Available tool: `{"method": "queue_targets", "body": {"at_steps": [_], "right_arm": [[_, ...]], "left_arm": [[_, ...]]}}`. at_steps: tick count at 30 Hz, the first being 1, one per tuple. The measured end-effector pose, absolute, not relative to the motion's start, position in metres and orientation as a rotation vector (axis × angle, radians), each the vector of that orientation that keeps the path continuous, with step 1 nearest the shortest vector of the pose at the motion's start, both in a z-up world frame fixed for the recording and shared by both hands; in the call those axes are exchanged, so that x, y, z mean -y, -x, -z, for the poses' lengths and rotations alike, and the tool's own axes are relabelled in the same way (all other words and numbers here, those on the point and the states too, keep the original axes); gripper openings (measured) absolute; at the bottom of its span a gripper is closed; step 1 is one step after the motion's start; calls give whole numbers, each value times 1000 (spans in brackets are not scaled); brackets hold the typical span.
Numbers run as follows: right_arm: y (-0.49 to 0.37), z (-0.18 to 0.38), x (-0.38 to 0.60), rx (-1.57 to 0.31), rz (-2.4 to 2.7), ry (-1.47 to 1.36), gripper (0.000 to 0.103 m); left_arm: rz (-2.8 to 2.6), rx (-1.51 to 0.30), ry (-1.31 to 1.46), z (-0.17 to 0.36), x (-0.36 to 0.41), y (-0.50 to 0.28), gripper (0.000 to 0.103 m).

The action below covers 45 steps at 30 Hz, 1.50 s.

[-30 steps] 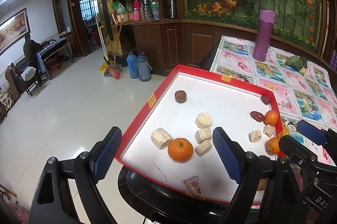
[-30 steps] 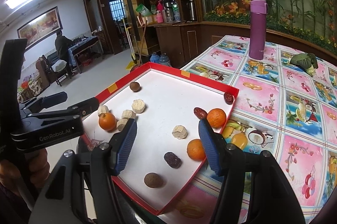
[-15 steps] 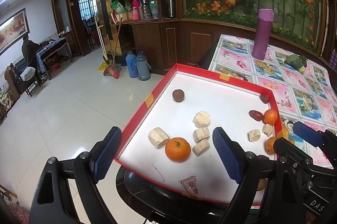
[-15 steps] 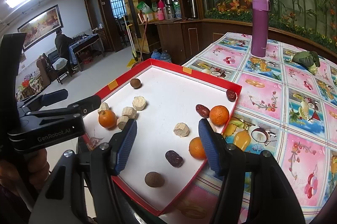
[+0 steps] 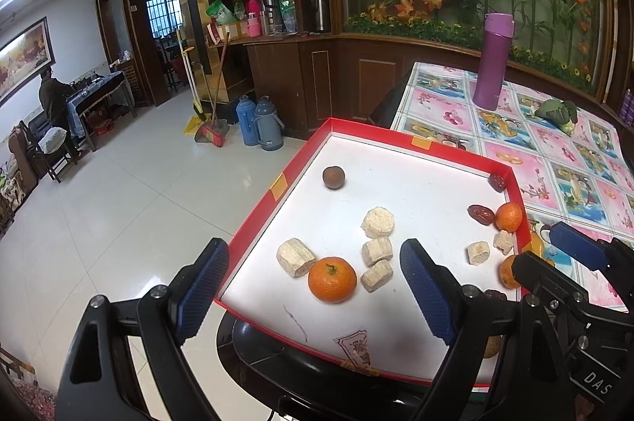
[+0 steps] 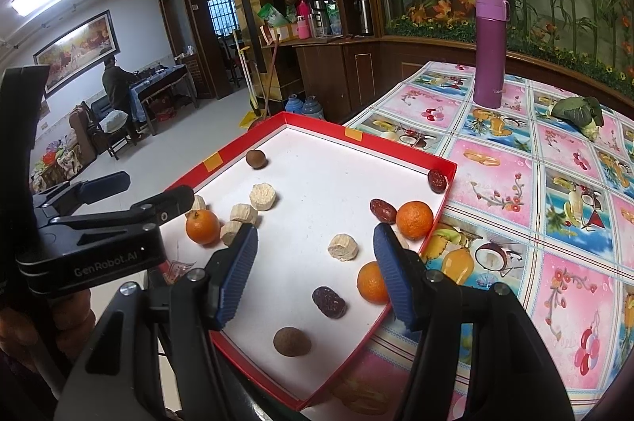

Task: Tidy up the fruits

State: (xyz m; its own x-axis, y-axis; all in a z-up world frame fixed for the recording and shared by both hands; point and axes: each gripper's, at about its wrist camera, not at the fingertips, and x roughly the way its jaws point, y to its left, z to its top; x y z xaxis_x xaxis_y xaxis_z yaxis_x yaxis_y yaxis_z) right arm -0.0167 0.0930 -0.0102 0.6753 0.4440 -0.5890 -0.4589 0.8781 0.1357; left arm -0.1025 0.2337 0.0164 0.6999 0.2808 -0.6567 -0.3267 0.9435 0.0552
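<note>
The fruits lie mixed in the red tray at the bench edge: tangerines, dates, pale chunks scattered, unsorted by kind; left claw and right claw hover spread, empty, above them.

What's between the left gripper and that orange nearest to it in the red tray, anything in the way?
Nothing visible. The left gripper is open, and the orange sits in line with the gap between its fingers. Pale cut pieces lie beside the orange, one on its left and one on its right, not in front. The red tray rim lies off to the left.
</note>
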Motion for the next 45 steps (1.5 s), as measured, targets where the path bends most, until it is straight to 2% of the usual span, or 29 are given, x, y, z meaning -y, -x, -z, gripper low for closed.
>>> {"method": "queue_targets", "body": {"at_steps": [45], "right_arm": [[12,6,-97,-647,-510,31,62]], "left_arm": [[-303,-711,55,-22,-233,106,88]]}}
